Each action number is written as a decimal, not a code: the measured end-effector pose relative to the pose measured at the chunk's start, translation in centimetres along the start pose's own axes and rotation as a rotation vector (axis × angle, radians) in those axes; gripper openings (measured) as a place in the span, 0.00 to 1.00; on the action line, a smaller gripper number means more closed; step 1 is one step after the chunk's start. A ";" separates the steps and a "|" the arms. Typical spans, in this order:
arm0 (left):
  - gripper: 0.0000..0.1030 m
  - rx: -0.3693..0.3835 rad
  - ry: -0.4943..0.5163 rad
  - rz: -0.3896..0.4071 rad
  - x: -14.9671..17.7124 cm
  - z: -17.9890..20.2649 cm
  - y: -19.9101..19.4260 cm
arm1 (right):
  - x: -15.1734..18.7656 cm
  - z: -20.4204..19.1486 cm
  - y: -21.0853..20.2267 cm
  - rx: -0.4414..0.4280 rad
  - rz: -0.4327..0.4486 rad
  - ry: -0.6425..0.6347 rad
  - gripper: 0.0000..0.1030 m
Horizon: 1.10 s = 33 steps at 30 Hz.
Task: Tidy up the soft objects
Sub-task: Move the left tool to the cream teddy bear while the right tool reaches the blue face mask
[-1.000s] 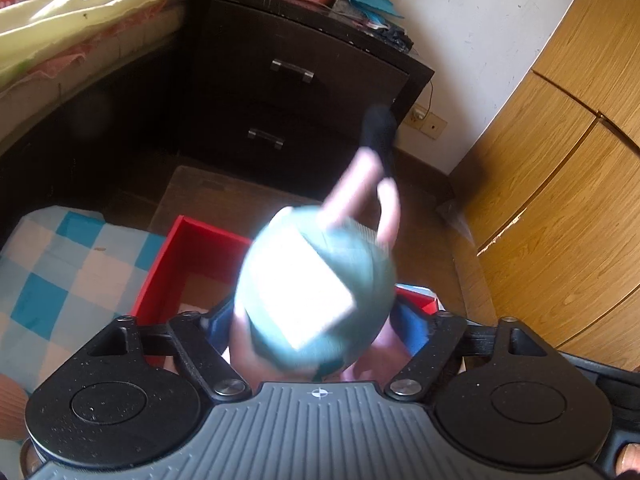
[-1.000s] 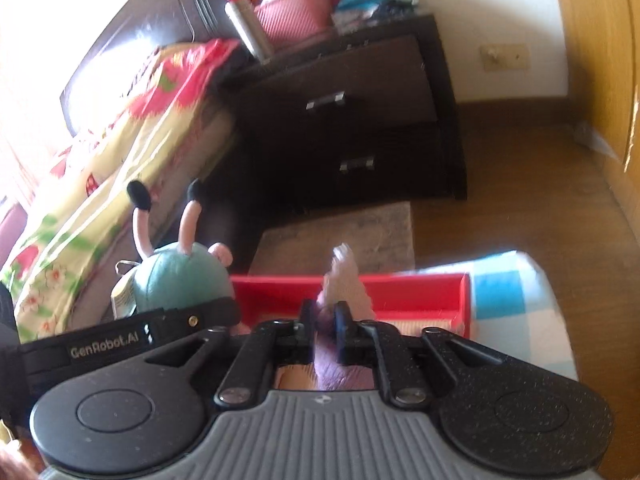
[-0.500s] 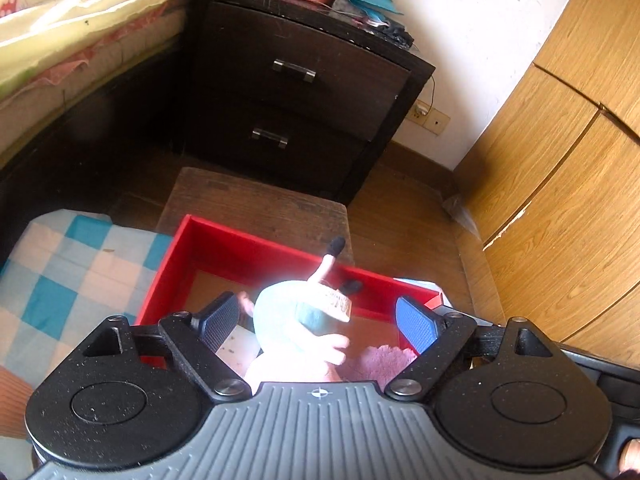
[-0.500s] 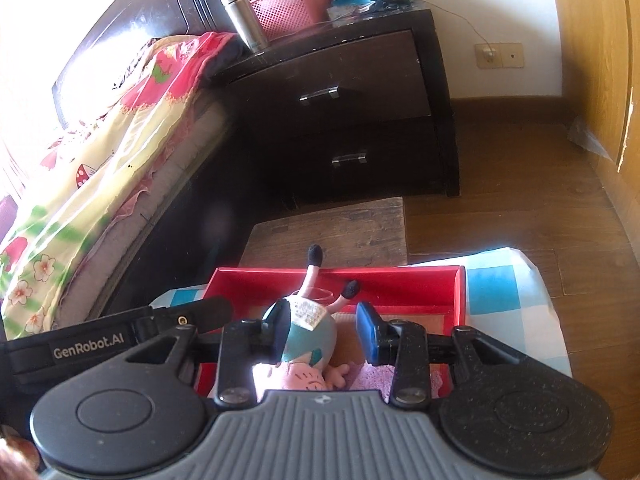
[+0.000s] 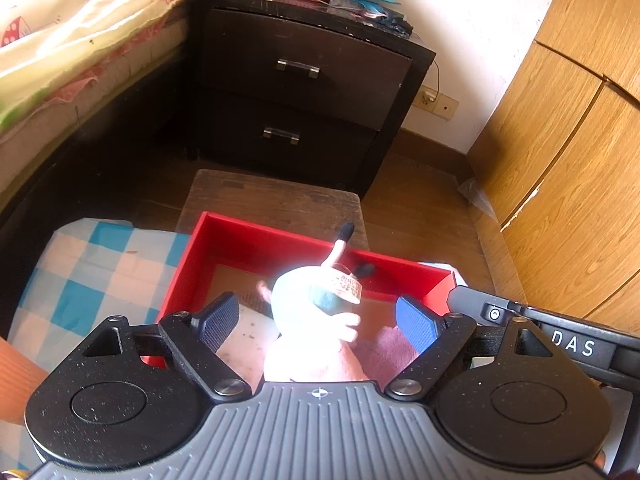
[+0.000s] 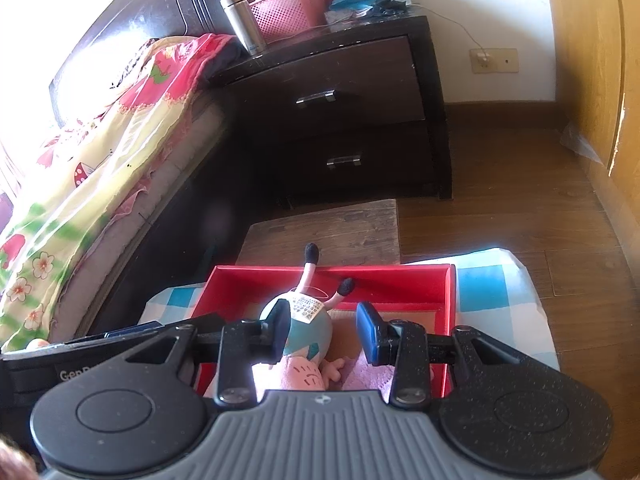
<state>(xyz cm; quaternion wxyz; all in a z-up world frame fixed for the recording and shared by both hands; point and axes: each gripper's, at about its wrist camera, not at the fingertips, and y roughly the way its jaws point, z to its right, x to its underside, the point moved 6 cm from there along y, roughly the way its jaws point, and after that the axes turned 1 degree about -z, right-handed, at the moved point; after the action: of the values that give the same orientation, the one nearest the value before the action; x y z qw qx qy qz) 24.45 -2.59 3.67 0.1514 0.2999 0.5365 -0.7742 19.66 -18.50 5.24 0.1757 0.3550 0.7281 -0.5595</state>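
plush toy (image 6: 304, 328): 1 | red box (image 6: 400, 280): 1 | pink cloth (image 5: 384, 354): 1

Plush toy (image 5: 316, 312) overexposed, its lower part behind the claw mount.

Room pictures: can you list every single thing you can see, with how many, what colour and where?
Plush toy: one, teal body with pink limbs, lying in the red box, legs toward the nightstand.
Pink cloth: one, pink, in the box beside the toy.
Red box: one, red, on the checked cloth.
Checked cloth: one, blue and white, under the box.
Stool: one, worn brown wood, behind the box.
Nightstand: one, dark brown, two drawers, beside the bed.
Basket: one, pink, on the nightstand.
Flask: one, silver, by the basket.
Bed: one, floral cover, left side.
Wardrobe: one, light wood, right side.
Left gripper: open, above the box.
Right gripper: open, astride the toy.
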 end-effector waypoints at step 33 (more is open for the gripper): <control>0.81 -0.043 0.022 -0.095 8.0 -2.4 -5.6 | 7.1 -0.8 -3.9 0.051 -0.127 -0.107 0.20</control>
<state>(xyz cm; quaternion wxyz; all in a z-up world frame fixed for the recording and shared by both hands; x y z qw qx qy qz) 15.82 2.48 2.21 0.1150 0.2794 0.5684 -0.7652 12.12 -15.93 3.54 0.1695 0.2821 0.7243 -0.6059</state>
